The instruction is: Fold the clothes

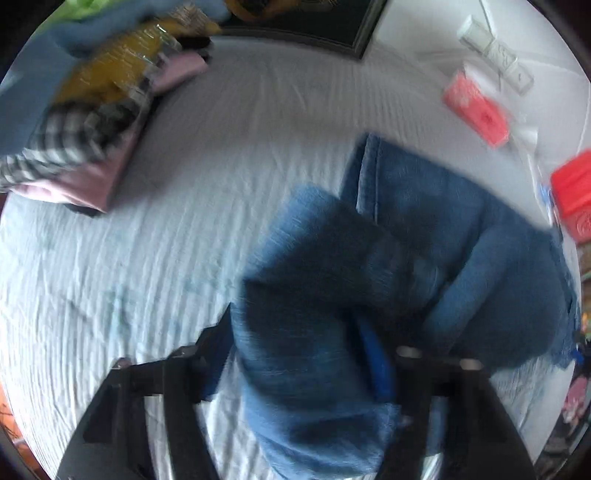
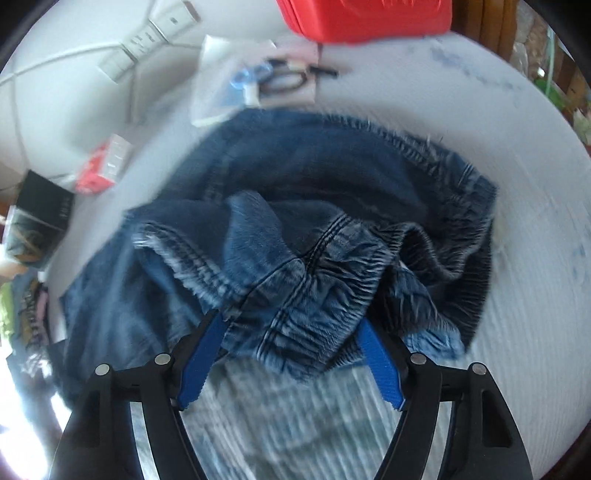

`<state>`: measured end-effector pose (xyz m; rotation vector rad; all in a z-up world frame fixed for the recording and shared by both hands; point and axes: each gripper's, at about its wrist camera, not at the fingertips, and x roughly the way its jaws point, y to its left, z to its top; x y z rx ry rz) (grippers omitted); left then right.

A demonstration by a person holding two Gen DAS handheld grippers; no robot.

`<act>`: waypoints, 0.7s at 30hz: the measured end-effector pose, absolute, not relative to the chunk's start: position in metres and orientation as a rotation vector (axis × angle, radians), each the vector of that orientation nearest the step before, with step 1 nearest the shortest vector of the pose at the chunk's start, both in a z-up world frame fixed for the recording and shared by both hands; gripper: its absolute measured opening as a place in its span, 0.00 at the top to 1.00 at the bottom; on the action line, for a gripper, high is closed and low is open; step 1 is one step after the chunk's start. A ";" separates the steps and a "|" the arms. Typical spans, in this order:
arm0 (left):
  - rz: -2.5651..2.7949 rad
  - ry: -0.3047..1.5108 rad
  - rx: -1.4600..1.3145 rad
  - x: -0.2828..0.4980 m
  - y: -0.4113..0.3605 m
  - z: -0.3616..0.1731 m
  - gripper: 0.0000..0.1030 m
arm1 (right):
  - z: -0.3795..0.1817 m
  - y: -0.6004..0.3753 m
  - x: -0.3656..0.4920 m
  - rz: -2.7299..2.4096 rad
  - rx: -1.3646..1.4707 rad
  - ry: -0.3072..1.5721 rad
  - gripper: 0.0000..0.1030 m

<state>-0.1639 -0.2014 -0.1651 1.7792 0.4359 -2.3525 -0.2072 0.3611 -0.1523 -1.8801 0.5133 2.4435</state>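
Evidently both grippers, left gripper [image 1: 295, 369] and right gripper [image 2: 291, 347], are pinching the jeans [image 2: 295, 206], lifting denim to fold beside the red box [image 2: 365, 14].

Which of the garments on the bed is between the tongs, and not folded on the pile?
The blue denim garment; both tongs hold it, bunched. The striped and pink garments lie stacked at the far left.

White crinkly bed sheet [image 1: 147, 258] fills everything below the hand-held gripper, daylight glaring in at its left, and some wooden furniture [image 2: 491, 22] sits past the bed's far edge.
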 end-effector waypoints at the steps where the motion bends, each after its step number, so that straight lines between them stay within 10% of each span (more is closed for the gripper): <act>1: -2.350 0.444 1.791 -0.165 -0.198 -0.164 0.85 | -0.155 0.358 -0.211 2.434 -1.896 0.470 0.50; 2: -2.348 0.452 1.803 -0.166 -0.195 -0.162 0.87 | -0.153 0.355 -0.211 2.444 -1.890 0.430 0.71; 11: -2.605 0.424 1.405 -0.087 -0.198 -0.052 0.90 | -0.028 0.430 -0.127 2.705 -1.497 0.420 0.73; 14: -2.654 0.537 1.446 -0.047 -0.204 -0.052 0.80 | -0.023 0.476 -0.078 2.677 -1.482 0.497 0.72; 16: -2.612 0.571 1.514 -0.024 -0.206 -0.065 0.54 | -0.037 0.500 -0.048 2.600 -1.523 0.510 0.72; 21: -2.478 0.592 1.563 0.010 -0.221 -0.089 0.50 | -0.107 0.541 0.007 2.348 -1.705 0.540 0.70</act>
